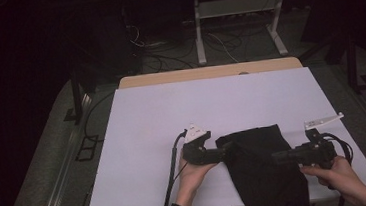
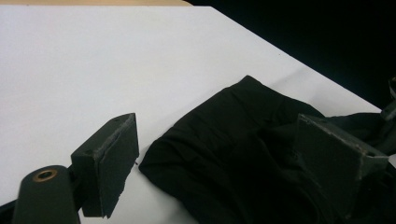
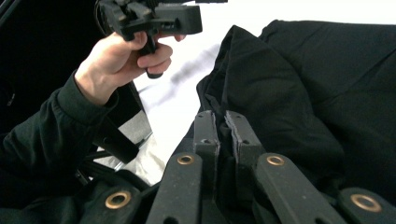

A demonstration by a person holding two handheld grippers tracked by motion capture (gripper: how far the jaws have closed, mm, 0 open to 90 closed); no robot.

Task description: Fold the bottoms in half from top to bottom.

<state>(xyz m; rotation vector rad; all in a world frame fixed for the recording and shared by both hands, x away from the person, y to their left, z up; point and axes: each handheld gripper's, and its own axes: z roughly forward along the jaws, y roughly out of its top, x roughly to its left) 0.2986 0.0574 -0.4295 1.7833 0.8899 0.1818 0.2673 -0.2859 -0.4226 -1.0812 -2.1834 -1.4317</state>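
Note:
A black cloth [image 1: 262,176] lies crumpled on the white table [image 1: 147,116] near its front edge, right of the middle. My left gripper [image 1: 227,152] points right at the cloth's left edge. In the left gripper view it [image 2: 224,163] stands open, with the cloth's corner [image 2: 219,135] lying between the wide-apart pads [image 2: 114,158], which do not press on it. My right gripper [image 1: 275,156] points left, low over the cloth. In the right gripper view its jaws [image 3: 223,128] are shut above a raised fold of the cloth [image 3: 303,84]; no fabric shows between them.
A hand [image 3: 116,60] in a dark sleeve holds the left gripper at the top left of the right gripper view. The cloth reaches the table's front edge. A wooden strip [image 1: 208,72] runs along the far edge, and beyond it stand a metal frame [image 1: 235,8] and floor cables [image 1: 166,54].

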